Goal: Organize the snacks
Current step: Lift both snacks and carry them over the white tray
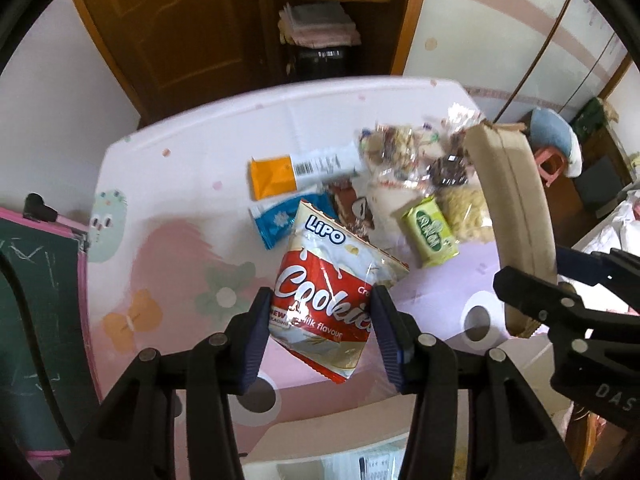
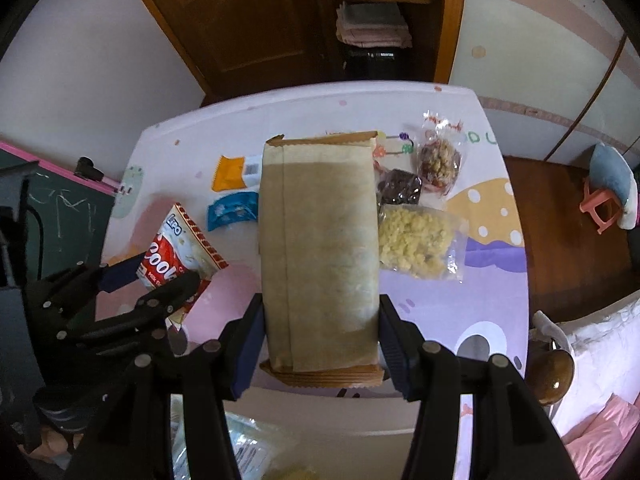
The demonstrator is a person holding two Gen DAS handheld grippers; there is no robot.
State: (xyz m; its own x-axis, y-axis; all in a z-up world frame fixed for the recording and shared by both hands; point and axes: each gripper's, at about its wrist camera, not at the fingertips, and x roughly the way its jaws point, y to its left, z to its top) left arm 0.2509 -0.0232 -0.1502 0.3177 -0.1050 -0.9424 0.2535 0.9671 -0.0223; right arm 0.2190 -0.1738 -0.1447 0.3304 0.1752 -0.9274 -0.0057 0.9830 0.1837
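A red and white Lipo cookies bag (image 1: 320,264) hangs above the table, with my left gripper (image 1: 320,296) shut on its lower half. In the right wrist view the same cookies bag (image 2: 180,244) and left gripper (image 2: 156,276) show at the left. My right gripper (image 2: 320,304) is shut on a long brown paper package (image 2: 320,232), lifted off the table; that package (image 1: 516,208) curves up at the right of the left wrist view. On the table lie an orange packet (image 1: 272,176), a blue packet (image 1: 280,220), a green packet (image 1: 430,232) and clear bags of snacks (image 2: 412,240).
The table (image 1: 180,200) has a pastel cartoon cover and rounded corners. A green chalkboard with a pink frame (image 1: 36,300) stands at the left. A wooden door and shelf are behind. A pink stool (image 2: 600,208) and bedding are at the right.
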